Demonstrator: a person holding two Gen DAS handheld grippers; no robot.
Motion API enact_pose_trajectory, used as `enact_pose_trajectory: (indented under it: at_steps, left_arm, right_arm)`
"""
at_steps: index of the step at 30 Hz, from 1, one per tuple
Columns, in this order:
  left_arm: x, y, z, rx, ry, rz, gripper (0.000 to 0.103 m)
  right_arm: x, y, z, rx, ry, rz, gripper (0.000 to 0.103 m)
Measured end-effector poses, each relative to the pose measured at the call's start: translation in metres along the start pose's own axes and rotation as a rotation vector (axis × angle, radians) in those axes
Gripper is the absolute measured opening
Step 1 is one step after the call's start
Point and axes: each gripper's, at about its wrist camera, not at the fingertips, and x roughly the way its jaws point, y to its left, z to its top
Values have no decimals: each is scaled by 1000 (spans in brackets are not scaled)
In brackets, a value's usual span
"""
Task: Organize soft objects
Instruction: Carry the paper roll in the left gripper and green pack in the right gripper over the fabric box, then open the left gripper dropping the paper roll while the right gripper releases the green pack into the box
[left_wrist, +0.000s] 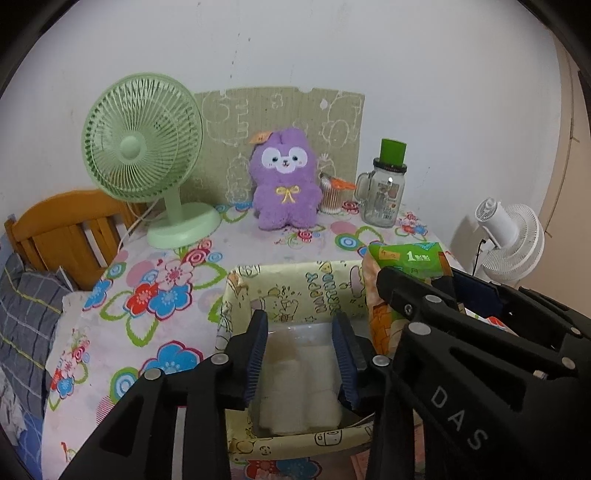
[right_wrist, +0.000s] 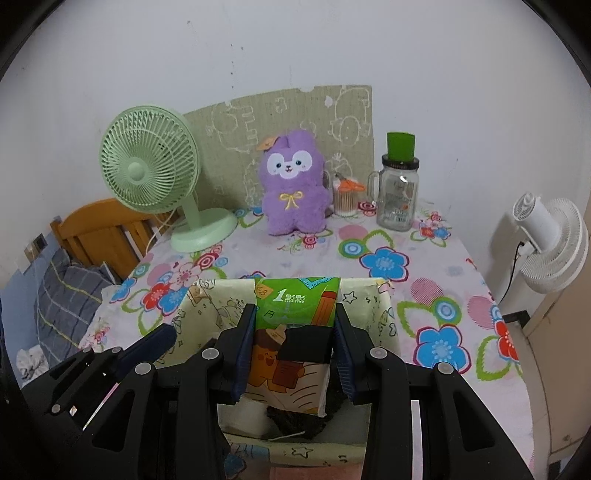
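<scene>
A paper-wrapped box (left_wrist: 295, 275) with cartoon print stands on the flowered tablecloth near the front edge. Inside it lies a white pack of tissue rolls (left_wrist: 299, 391) in clear plastic. My left gripper (left_wrist: 301, 356) hangs over that pack, open, its blue pads clear of it. My right gripper (right_wrist: 294, 350) is shut on a green and orange tissue pack (right_wrist: 291, 306), held upright over the right side of the box (right_wrist: 369, 295). A dark cloth (right_wrist: 295, 419) lies in the box under the held pack. A purple plush bunny (left_wrist: 284, 181) sits upright at the back of the table.
A green desk fan (left_wrist: 144, 147) stands back left, with a cardboard sheet (left_wrist: 280, 110) against the wall. A cotton-swab tub (left_wrist: 332, 197) and a glass jar with green lid (left_wrist: 384, 192) stand back right. A wooden headboard (left_wrist: 62, 229) is left and a white fan (left_wrist: 509, 240) right.
</scene>
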Motion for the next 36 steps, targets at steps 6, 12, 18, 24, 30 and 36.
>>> enact_pose_trajectory:
  at_steps: [6,12,18,24,30,36]
  left_arm:
    - [11,1,-5,-4,25,14,58]
    - [18,5,-7,-14,42,7,69]
    - [22,8,-9,-17,53,10,73]
    - [21,8,-10,-13,53,-3,76]
    - [16,8,-13,-15,48,-11,79]
    - [5,13,-15,-39,32,1,90]
  right_arm:
    - [15,-1,0,1,29,-1,43]
    - [24,1,-1,-8,43,9,45]
    - [31,4,-2,-11,58,31,58]
    - [29,6,-3,-19,54,29,76]
    - [23,5,-4,-13,51,14,77]
    - [9,2,-5,3,32,7,77]
